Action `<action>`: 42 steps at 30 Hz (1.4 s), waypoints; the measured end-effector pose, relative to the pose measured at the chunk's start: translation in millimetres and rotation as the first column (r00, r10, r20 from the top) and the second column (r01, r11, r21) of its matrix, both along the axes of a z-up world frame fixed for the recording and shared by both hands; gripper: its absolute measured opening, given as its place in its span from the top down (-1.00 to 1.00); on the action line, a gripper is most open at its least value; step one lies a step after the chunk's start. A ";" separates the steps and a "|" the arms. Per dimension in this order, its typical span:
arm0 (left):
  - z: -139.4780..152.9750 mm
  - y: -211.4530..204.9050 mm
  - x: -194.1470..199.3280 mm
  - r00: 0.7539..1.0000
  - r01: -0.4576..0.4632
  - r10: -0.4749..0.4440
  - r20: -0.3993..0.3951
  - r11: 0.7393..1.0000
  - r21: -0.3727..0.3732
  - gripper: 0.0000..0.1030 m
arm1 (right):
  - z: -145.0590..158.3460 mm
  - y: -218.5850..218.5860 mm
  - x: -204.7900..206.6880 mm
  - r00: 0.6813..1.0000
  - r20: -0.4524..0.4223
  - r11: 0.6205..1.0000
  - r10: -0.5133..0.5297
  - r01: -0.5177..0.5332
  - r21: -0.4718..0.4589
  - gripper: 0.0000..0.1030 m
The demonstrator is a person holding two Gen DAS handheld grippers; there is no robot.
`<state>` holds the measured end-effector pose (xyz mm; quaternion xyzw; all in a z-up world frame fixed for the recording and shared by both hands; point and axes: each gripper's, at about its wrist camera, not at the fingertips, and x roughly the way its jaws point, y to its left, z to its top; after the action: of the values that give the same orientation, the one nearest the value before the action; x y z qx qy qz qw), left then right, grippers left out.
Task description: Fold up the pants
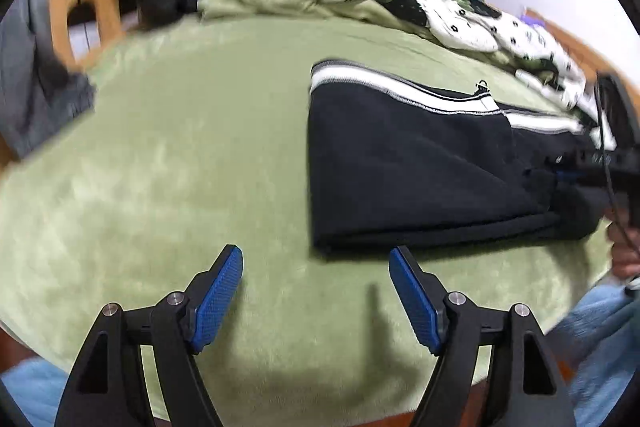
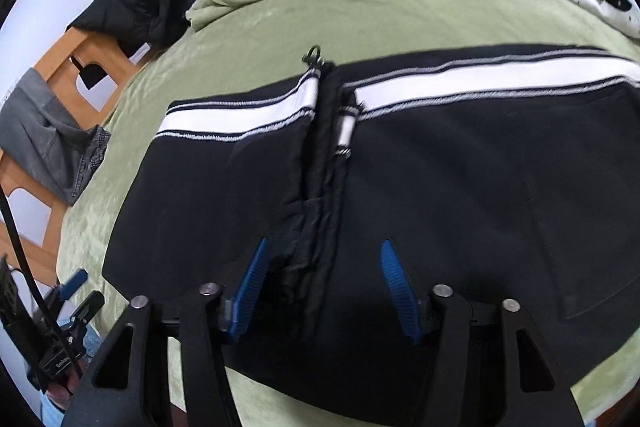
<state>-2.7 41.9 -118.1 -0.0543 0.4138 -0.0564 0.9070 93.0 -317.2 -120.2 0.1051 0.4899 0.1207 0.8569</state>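
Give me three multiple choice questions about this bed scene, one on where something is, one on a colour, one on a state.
1. Where do the pants lie?
A. on the green blanket
B. on the wooden chair
C. on the floor

2. What colour is the stripe along the pants' side?
A. red
B. white
C. yellow

3. How is the left gripper?
A. shut on the pants
B. shut on the blanket
C. open, holding nothing

Answers: 1 A, the blanket shows all around the pants. 2 B, a white band with grey edging runs along the black cloth. 3 C, only blanket shows between its spread blue pads.
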 end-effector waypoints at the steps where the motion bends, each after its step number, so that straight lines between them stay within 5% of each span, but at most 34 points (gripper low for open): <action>1: -3.2 2.6 2.5 1.000 0.001 -0.001 -0.006 1.000 -0.027 -0.44 | -0.6 0.7 -0.1 1.000 -0.005 1.000 -0.001 0.001 0.021 -0.04; 6: -17.4 0.2 8.3 1.000 -0.020 0.020 0.017 1.000 -0.005 -0.44 | 5.0 0.9 -11.9 1.000 0.012 0.997 -0.012 0.011 0.081 0.04; 11: -26.1 -13.8 22.6 0.999 -0.044 0.041 0.034 0.994 0.096 -0.44 | -3.4 17.6 -9.1 1.000 -0.010 0.999 0.013 -0.012 0.029 0.04; 14: -20.3 -13.5 19.3 0.993 -0.085 0.077 0.085 0.992 0.092 -0.44 | -1.2 26.2 -11.4 1.000 0.011 0.997 0.024 -0.023 -0.080 0.67; 18: -21.7 -8.6 16.9 0.994 -0.079 0.073 0.079 0.994 0.076 -0.44 | 25.3 14.8 -31.7 0.994 0.095 0.998 0.054 -0.051 -0.025 0.77; 21: -25.7 -5.3 16.9 0.995 -0.077 0.073 0.066 0.996 0.055 -0.44 | 0.7 21.5 -32.0 0.996 -0.015 0.994 0.093 -0.093 -0.056 0.73; 23: -26.7 -2.6 18.4 0.996 -0.075 0.073 0.056 0.996 0.038 -0.44 | -0.3 25.4 -32.5 0.993 -0.011 0.989 0.119 -0.119 -0.090 0.66; 25: -26.9 -1.2 18.7 0.996 -0.071 0.069 0.056 0.997 0.029 -0.44 | 9.3 21.4 -30.7 0.994 0.020 0.991 0.108 -0.106 -0.085 0.42; 27: -28.6 -1.2 19.7 0.996 -0.060 0.058 0.061 0.998 0.036 -0.44 | 15.0 14.8 -23.3 0.997 0.062 0.995 0.056 -0.051 -0.083 -0.03; 35: -35.5 -2.7 21.5 0.992 -0.059 0.054 0.112 0.998 0.038 -0.44 | -18.1 14.7 54.2 0.999 -0.037 0.999 -0.022 0.020 -0.036 -0.04; 36: -36.5 -2.1 20.9 0.991 -0.064 0.060 0.119 0.997 0.030 -0.44 | -18.9 16.8 56.5 0.999 -0.026 0.999 -0.032 0.031 -0.039 0.03; 39: -39.0 -1.0 18.0 0.985 -0.100 0.100 0.141 0.995 -0.011 -0.44 | -10.8 27.3 60.9 1.000 -0.004 0.998 0.011 -0.011 -0.065 0.66; 42: -32.1 -0.1 15.8 0.984 -0.091 0.096 0.151 0.995 -0.037 -0.44 | 14.7 11.1 55.9 0.996 0.087 1.000 -0.017 0.015 0.016 0.76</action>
<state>13.1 41.8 -150.2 -0.0828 0.3390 -0.0239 0.9368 148.9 -306.1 -105.5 0.1100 0.4505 0.1219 0.8775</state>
